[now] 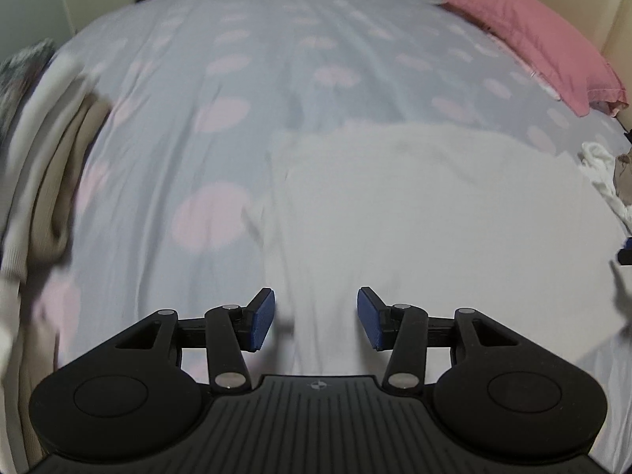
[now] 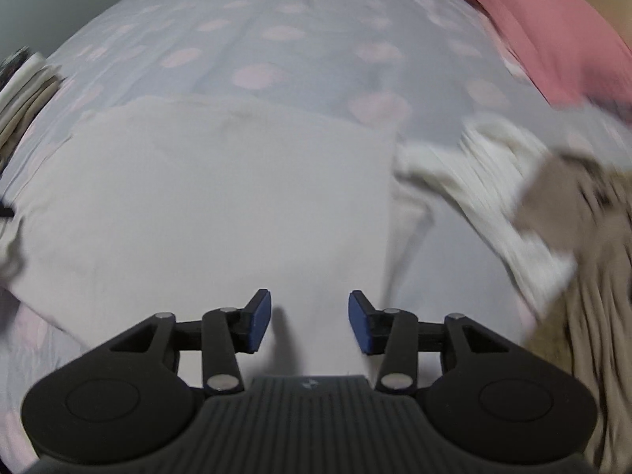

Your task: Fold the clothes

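A white garment (image 1: 434, 213) lies flat on the bed, filling the right half of the left wrist view and the middle of the right wrist view (image 2: 205, 197). My left gripper (image 1: 316, 318) is open and empty, low over the garment's near left edge. My right gripper (image 2: 310, 322) is open and empty, low over the garment's near right part. The garment's right edge (image 2: 389, 181) runs straight away from me in the right wrist view.
The bed cover (image 1: 237, 79) is pale blue with pink dots. A stack of folded cream clothes (image 1: 43, 166) lies at the left. A heap of white and beige clothes (image 2: 553, 205) lies at the right. A pink pillow (image 1: 529, 39) sits at the back right.
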### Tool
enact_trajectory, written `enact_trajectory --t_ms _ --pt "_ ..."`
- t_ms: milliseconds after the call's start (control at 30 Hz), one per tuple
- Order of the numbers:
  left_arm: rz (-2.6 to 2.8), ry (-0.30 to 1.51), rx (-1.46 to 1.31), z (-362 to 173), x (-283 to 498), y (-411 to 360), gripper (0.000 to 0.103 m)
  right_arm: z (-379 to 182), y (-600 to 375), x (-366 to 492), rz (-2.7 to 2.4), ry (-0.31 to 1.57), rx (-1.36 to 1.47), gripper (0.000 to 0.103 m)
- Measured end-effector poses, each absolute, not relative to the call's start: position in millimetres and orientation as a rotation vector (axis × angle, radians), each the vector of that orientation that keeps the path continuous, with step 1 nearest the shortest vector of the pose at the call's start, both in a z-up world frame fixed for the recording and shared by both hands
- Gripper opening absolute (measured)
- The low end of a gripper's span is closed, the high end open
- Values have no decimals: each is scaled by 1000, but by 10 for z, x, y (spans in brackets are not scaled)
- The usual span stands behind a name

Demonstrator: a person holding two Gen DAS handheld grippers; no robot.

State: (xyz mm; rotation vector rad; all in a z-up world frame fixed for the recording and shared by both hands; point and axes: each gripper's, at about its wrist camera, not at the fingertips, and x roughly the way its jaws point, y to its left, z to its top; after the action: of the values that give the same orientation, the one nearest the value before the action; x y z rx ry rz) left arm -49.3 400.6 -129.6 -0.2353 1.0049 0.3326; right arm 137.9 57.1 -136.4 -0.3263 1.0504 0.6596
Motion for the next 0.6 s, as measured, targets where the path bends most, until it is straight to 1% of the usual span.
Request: enact_trajectory --t_ms 67,133,400,500,600 --pt "352 1009 -244 -1314 -616 3972 47 -1381 386 1340 623 1097 -260 51" --pt "364 1012 -287 -1360 -719 3967 49 -1428 229 1295 582 1133 -210 51" --pt "401 1019 -488 -1574 -1087 3972 49 -1762 -86 1188 455 1265 5 51" --pt "407 1017 -508 -1633 -1106 3964 49 -1833 -87 1183 448 1261 39 52" --pt "419 1014 -514 -1670 -1098 3953 50 -1864 -40 1178 453 1248 37 55"
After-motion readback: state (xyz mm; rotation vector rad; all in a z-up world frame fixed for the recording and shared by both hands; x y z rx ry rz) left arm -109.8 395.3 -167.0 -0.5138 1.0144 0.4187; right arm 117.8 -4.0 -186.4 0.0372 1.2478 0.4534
